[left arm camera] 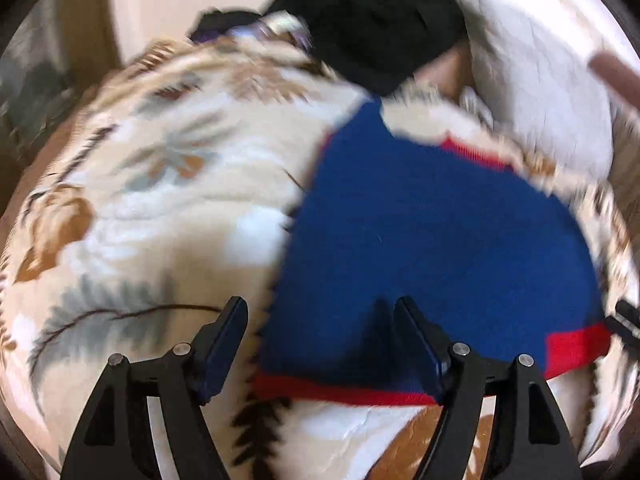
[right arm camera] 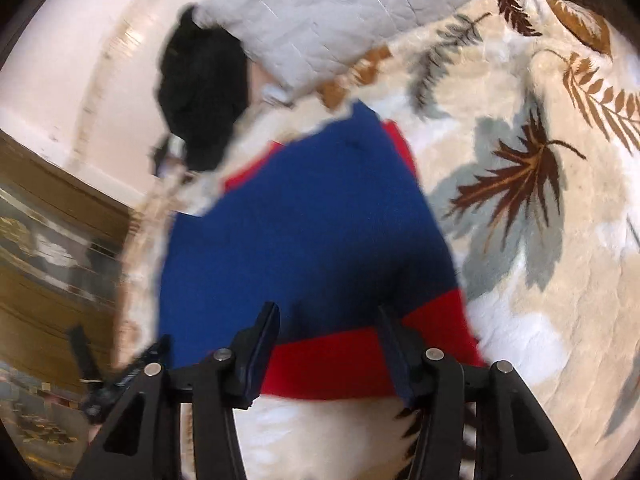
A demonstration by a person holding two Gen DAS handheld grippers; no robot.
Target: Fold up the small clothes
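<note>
blue knit with red trim [left arm camera: 432,248] [right arm camera: 304,232] flat on the leafy blanket [left arm camera: 152,184] [right arm camera: 540,240], left tongs [left arm camera: 320,344] wide over its hem, right tongs [right arm camera: 328,336] wide too, black clothes [left arm camera: 376,20] [right arm camera: 200,92] way beyond

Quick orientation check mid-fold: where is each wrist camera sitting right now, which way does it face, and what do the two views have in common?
Left wrist view: sits behind the open left gripper, looking down and forward over the blue garment with red trim on the leaf-print blanket; both black fingers show, and the other gripper's tip at the right edge.
Right wrist view: sits behind the open right gripper, above the garment's red hem; both its fingers show, with the other gripper at lower left.
Shared: garment, blanket, black clothing, white pillow.
</note>
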